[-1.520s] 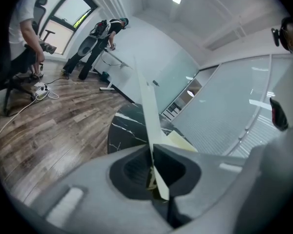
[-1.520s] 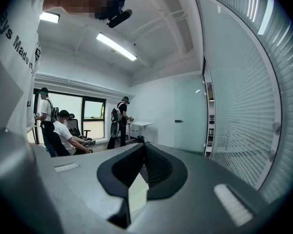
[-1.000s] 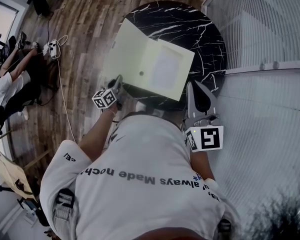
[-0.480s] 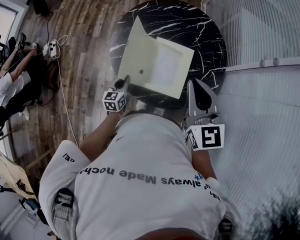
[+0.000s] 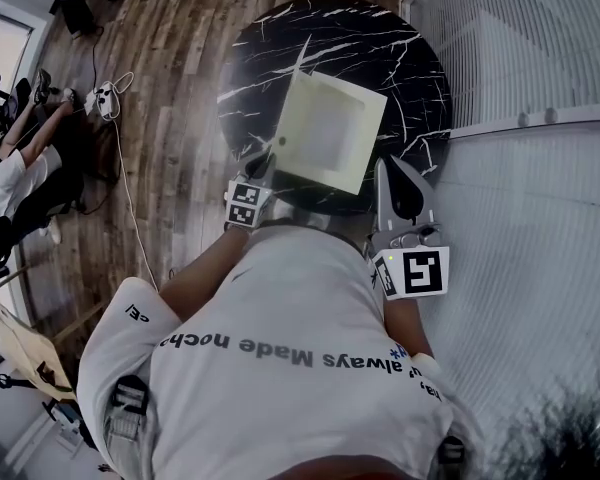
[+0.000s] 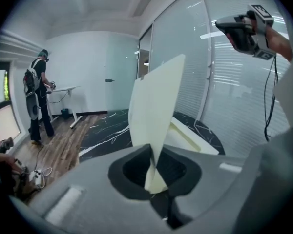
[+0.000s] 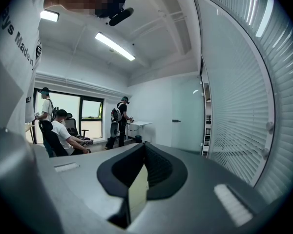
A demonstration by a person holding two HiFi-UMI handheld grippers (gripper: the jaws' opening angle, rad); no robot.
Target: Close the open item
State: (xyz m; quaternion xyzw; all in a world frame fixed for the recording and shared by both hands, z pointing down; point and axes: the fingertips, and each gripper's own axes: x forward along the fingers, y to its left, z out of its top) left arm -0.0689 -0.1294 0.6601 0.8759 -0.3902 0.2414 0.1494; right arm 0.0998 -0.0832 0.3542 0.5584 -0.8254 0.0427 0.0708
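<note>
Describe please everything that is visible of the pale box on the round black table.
The box is pale cream, square and shallow, seemingly cardboard. It has a tray with a raised rim and a flat lid joined along one side. It is open: the lid stands nearly upright, leaning slightly towards the tray. The tray lies flat on the black marbled table, near the person's side. The left tool pinches the lid's near edge; nothing else touches the box.

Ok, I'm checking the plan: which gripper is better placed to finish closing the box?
Left. The left gripper pinches the raised lid, though its jaws have just been opening slightly; the right gripper is shut, clear of the box.
</note>
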